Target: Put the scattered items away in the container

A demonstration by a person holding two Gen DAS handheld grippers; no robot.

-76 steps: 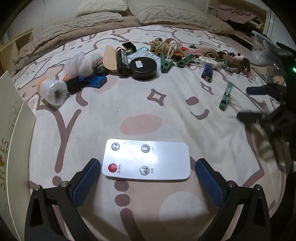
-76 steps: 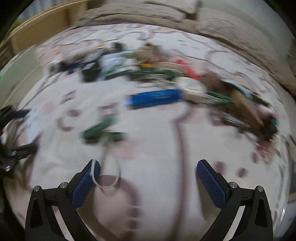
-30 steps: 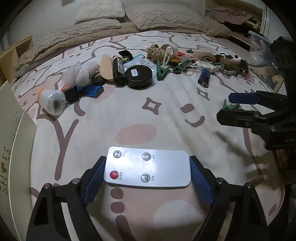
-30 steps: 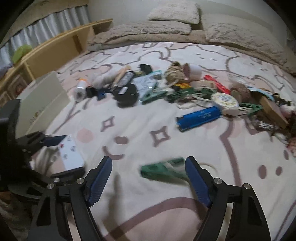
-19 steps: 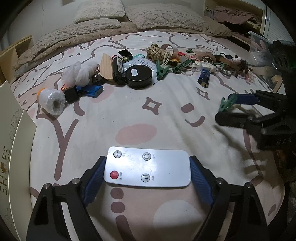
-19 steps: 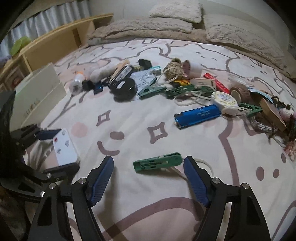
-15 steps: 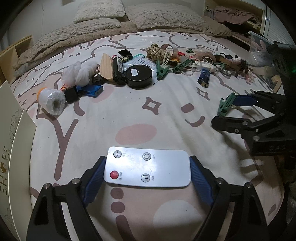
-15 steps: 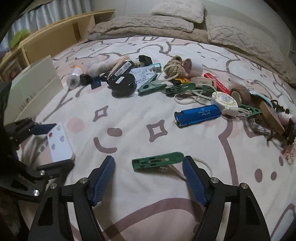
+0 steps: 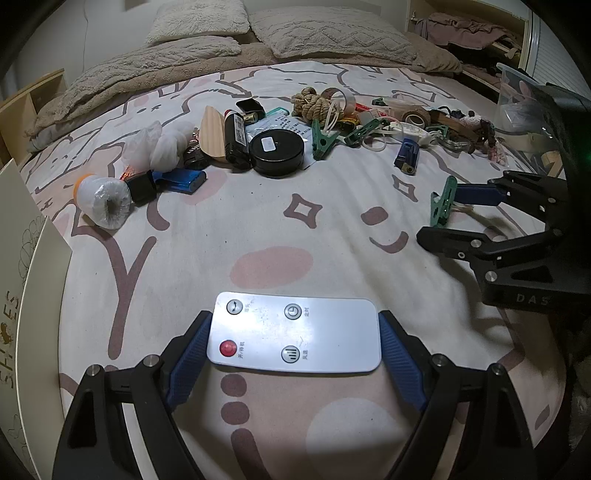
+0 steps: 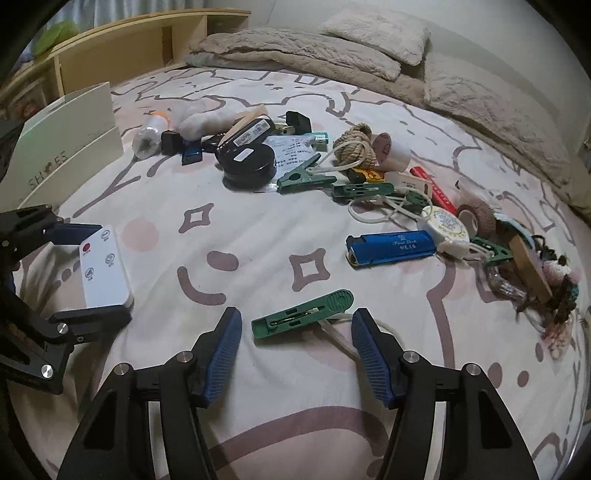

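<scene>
A white remote (image 9: 293, 335) with a red button lies on the patterned bedspread between the blue pads of my left gripper (image 9: 293, 360), which is shut on its two ends. It also shows in the right wrist view (image 10: 105, 271). My right gripper (image 10: 295, 350) is open, its pads either side of a green clothes peg (image 10: 301, 314) lying flat, not touching it. The peg also shows in the left wrist view (image 9: 441, 203). A cream shoe box (image 10: 62, 147) stands at the left.
A pile of small items lies farther up the bed: a black round tin (image 10: 245, 162), a blue lighter (image 10: 389, 247), a rope ball (image 10: 356, 146), a tape measure (image 10: 445, 225), more green pegs (image 10: 304, 175). Pillows (image 9: 332, 31) lie at the head.
My left gripper closed on the remote. My right gripper swung across to the green peg, came down around it and narrowed somewhat.
</scene>
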